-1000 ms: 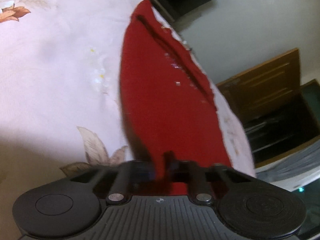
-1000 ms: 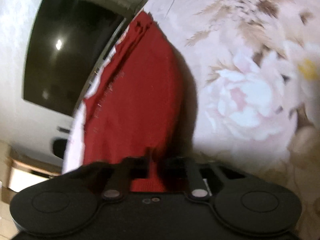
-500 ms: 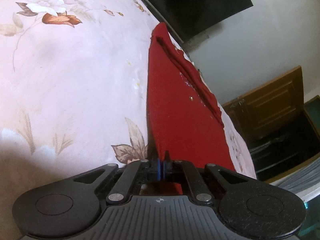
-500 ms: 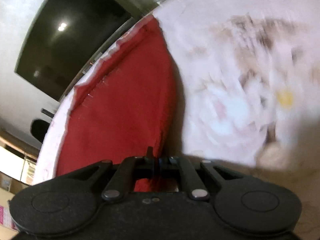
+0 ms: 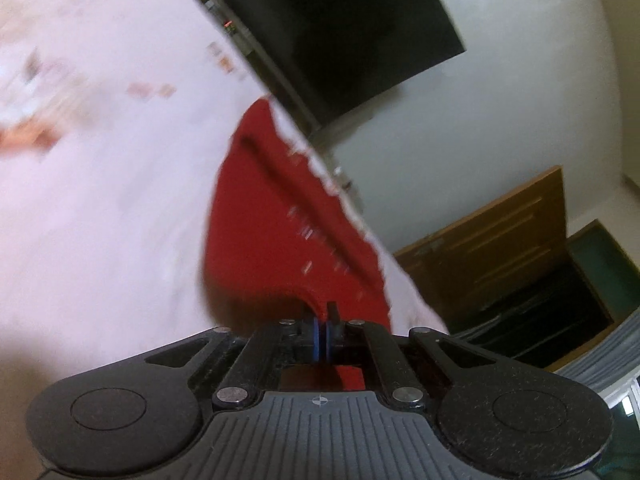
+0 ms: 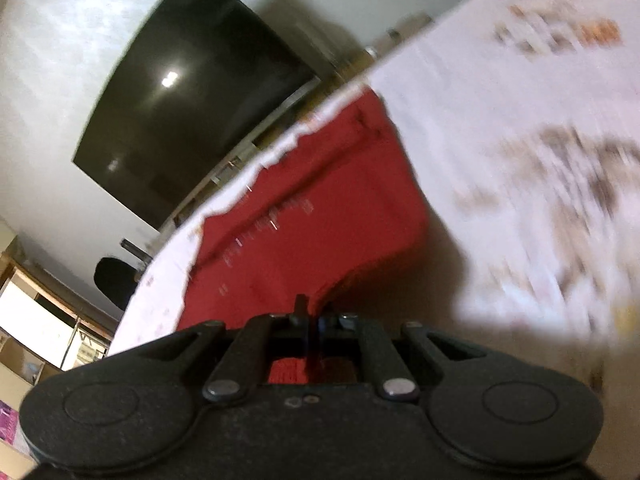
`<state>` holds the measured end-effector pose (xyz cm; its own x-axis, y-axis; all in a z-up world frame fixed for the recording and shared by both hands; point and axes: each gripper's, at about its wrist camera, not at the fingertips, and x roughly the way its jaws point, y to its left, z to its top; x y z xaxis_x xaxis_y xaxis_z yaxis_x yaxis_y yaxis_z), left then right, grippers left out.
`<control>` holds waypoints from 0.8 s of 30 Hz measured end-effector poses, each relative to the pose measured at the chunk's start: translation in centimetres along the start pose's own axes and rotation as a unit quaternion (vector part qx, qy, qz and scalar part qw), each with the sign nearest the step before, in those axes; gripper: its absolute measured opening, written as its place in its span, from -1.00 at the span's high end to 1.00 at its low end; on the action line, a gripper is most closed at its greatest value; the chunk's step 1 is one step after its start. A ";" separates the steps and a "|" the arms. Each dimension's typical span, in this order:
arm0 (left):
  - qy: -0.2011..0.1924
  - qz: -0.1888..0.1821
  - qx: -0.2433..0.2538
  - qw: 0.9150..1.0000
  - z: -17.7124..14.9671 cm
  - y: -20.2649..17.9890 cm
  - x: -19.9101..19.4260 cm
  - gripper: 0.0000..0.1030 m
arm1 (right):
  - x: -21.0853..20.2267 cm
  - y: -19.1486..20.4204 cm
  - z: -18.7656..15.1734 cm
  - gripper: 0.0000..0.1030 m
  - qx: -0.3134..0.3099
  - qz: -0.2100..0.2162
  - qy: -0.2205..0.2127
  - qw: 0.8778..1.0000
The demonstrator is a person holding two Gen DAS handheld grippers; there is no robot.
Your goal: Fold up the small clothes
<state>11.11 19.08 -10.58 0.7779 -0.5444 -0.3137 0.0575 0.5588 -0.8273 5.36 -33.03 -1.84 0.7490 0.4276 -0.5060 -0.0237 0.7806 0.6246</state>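
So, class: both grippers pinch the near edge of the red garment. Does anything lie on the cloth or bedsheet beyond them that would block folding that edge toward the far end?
Nothing visible does. The red garment lies bare on the floral bedsheet, with nothing between the left gripper, right gripper and its far end.

left tool [image 5: 322,322] clamped, right tool [image 6: 314,322] clamped — both tilted down

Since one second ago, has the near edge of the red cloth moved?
Yes. The red cloth, pinched by both grippers, has lifted off the flowered sheet; a shadow now lies beneath its near edge.

White wall [image 6: 48,92], dark television [image 6: 192,120] (wooden door [image 5: 500,236]).
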 end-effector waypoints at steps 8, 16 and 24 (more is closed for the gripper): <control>-0.036 -0.022 0.035 0.998 7.9 -3.2 5.9 0.95 | 3.6 2.8 8.6 0.90 -0.052 0.015 -0.045 0.998; -0.045 -0.005 0.067 0.997 16.4 -4.3 14.8 0.95 | 11.7 2.4 16.8 0.90 -0.055 0.031 -0.048 0.997; -0.025 0.044 0.080 0.996 20.3 -2.5 22.9 0.94 | 21.7 -1.7 21.8 0.90 -0.016 0.032 -0.023 0.999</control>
<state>41.46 17.89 -6.26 0.8146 -0.4585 -0.3553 0.0822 0.6977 -0.7117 36.10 -35.00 -0.91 0.7752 0.4563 -0.4369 -0.0932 0.7666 0.6353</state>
